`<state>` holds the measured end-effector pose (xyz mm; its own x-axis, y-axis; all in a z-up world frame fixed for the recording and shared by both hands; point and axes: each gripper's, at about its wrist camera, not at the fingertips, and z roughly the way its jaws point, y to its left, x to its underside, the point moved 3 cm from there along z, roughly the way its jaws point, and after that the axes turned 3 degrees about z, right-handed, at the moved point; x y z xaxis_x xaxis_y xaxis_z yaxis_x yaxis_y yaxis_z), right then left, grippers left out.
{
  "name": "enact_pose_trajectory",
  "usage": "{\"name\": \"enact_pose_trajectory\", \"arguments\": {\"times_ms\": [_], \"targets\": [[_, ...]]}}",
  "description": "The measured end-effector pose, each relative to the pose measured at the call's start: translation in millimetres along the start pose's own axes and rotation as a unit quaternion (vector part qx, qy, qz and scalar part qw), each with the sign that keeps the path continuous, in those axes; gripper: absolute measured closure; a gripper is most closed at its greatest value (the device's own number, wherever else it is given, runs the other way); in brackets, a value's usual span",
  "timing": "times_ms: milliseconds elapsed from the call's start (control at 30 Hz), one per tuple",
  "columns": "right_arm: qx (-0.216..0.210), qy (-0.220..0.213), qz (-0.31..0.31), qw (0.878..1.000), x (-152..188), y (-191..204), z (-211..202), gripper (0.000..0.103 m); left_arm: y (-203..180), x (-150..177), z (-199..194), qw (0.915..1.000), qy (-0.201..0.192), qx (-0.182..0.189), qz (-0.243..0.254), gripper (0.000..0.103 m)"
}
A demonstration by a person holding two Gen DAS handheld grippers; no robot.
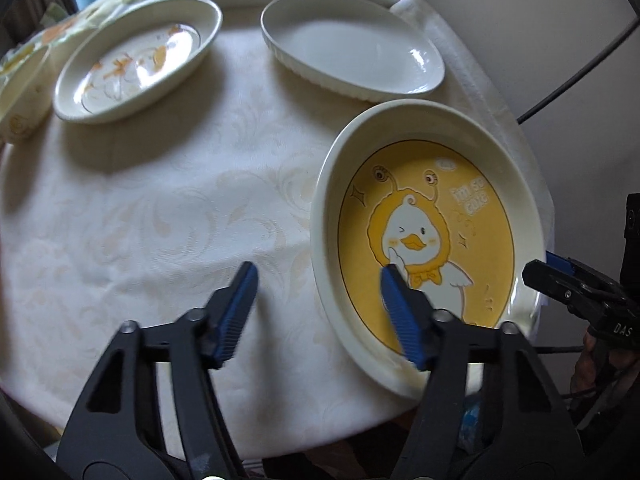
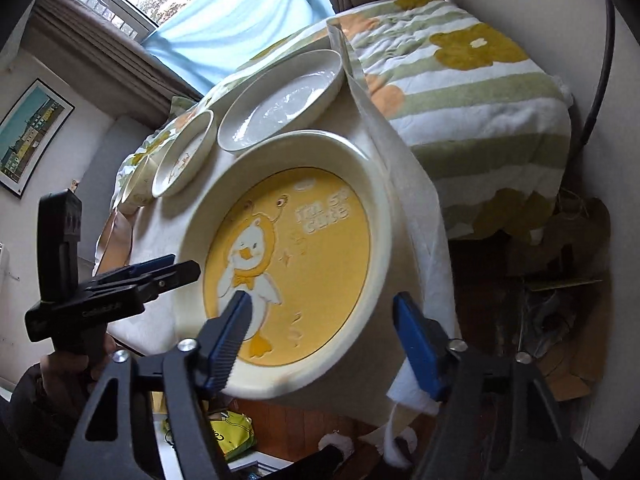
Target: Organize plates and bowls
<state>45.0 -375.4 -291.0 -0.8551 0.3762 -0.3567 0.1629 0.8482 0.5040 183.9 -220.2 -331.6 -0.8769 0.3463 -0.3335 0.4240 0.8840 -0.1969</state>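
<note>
A yellow duck plate point(image 1: 428, 232) with a white rim sits at the near right corner of the table; it also shows in the right wrist view point(image 2: 296, 248). My left gripper point(image 1: 320, 312) is open, straddling the plate's left rim, one finger over the plate and one over the cloth. My right gripper point(image 2: 324, 340) is open, straddling the plate's near right rim. A plain white oval dish point(image 1: 352, 46) and a flower-patterned dish point(image 1: 136, 60) lie at the back. A small bowl point(image 1: 20, 96) sits at the far left edge.
The table wears a cream patterned cloth point(image 1: 160, 208). A bed with a green-striped flowered blanket point(image 2: 472, 92) stands behind and to the right. Bags and clutter point(image 2: 228, 436) lie on the floor below the table edge. A black cable point(image 1: 580, 72) runs along the wall.
</note>
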Motion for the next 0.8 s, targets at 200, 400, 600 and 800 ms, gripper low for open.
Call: {"name": "enact_pose_trajectory", "arguments": {"times_ms": [200,400,600,800], "targets": [[0.012,0.005,-0.016,1.000,-12.7,-10.9,4.1,0.071,0.8,-5.3,7.9,0.9999,-0.002,0.007,-0.010,0.078],[0.018,0.014,-0.012,1.000,-19.0,-21.2,11.2,0.088,-5.7,-11.0,9.3,1.0000,-0.003,0.003,-0.005,0.085],[0.037,0.020,-0.037,0.998,-19.7,-16.3,12.6,0.088,-12.1,-15.1,11.7,0.9997,-0.010,-0.014,0.014,0.085],[0.037,0.020,-0.046,0.998,-19.3,-13.1,10.5,0.088,-15.5,-18.0,4.6,0.9993,-0.018,-0.023,0.021,0.085]]}}
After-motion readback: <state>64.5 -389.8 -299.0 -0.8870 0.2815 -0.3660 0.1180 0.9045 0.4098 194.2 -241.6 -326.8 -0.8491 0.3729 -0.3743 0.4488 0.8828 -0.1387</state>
